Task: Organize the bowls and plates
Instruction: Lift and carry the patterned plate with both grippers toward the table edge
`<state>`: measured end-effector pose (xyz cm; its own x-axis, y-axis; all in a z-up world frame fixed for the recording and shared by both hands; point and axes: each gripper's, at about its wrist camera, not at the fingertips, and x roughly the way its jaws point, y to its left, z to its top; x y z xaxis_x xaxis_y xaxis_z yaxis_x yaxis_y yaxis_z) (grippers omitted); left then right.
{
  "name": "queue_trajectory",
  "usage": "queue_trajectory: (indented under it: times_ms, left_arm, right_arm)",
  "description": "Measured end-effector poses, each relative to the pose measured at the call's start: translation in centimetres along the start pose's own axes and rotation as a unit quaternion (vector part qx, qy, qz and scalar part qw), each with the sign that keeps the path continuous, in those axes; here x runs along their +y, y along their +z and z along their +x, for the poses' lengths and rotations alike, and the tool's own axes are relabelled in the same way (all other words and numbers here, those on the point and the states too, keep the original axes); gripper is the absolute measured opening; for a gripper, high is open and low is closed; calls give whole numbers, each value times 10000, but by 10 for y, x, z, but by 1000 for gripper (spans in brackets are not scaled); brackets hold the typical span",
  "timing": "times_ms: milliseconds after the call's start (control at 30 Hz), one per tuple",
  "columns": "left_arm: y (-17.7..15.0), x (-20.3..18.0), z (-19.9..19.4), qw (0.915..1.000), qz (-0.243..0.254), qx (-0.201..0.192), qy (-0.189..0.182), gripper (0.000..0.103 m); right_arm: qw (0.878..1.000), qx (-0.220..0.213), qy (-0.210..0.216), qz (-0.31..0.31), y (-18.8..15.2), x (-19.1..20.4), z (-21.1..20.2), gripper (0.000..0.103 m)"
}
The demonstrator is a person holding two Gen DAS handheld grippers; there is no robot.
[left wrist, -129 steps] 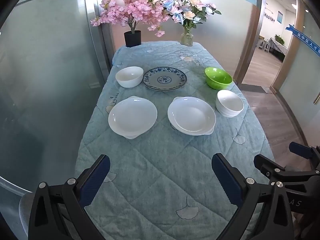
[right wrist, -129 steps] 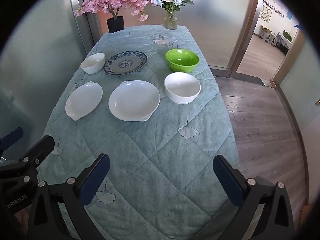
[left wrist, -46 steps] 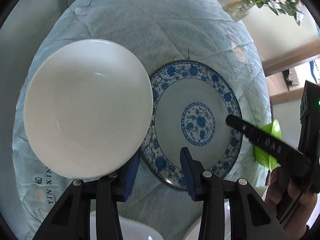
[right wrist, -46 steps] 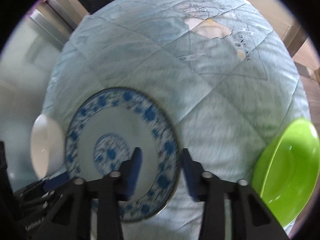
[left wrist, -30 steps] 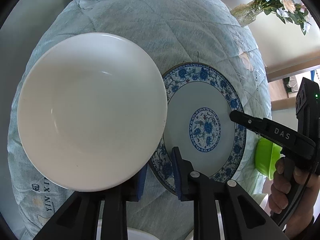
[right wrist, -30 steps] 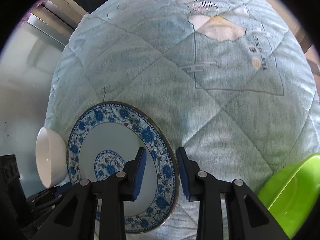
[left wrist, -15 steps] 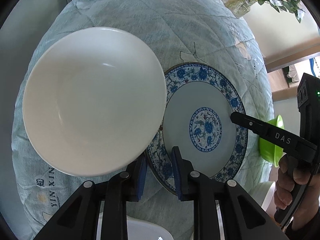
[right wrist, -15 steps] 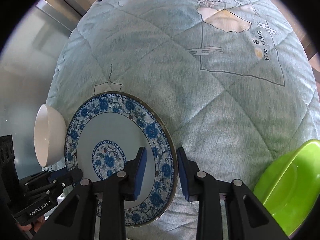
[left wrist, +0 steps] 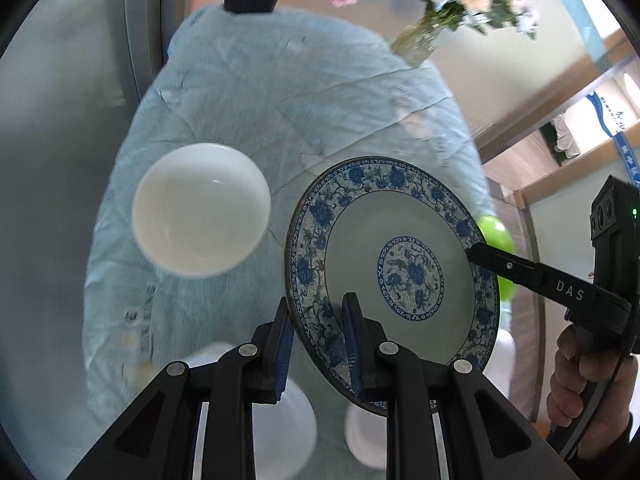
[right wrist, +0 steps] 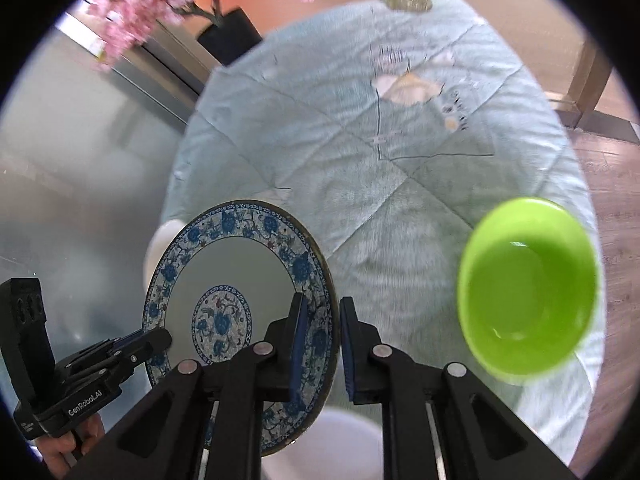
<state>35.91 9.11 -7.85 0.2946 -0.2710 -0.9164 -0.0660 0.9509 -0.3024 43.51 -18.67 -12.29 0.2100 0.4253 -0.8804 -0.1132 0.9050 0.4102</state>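
A blue-patterned plate [left wrist: 400, 264] is held up in the air above the table by both grippers. My left gripper [left wrist: 318, 320] is shut on its left rim. My right gripper [right wrist: 322, 320] is shut on its right rim; the plate [right wrist: 236, 280] tilts between them. A small white bowl [left wrist: 200, 208] sits on the blue quilted cloth [left wrist: 280, 112] to the left. A green bowl [right wrist: 528, 284] sits to the right. White dishes [left wrist: 280, 416] lie below the plate, mostly hidden.
A black flower pot [right wrist: 230, 38] with pink blossoms and a glass vase [left wrist: 416, 42] stand at the table's far end. A glass wall runs along the left. A wooden floor [right wrist: 616, 184] lies to the right.
Both grippers have lifted the blue-patterned plate off the cloth and up toward me. The white bowl and green bowl stay on the table and look farther away.
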Motion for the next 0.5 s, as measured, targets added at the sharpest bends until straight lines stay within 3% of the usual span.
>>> queue_trajectory:
  times_ms: [233,500]
  left_arm:
    - [-70,-27,-89,9987,268,-424,42,19]
    - [-179,-38,-150,9987,305,-396,8,19]
  right_arm:
    - [9989,-453,130,-20,-70,21,-82,14]
    - [9979,-594,243,108,-169,30,-133,13]
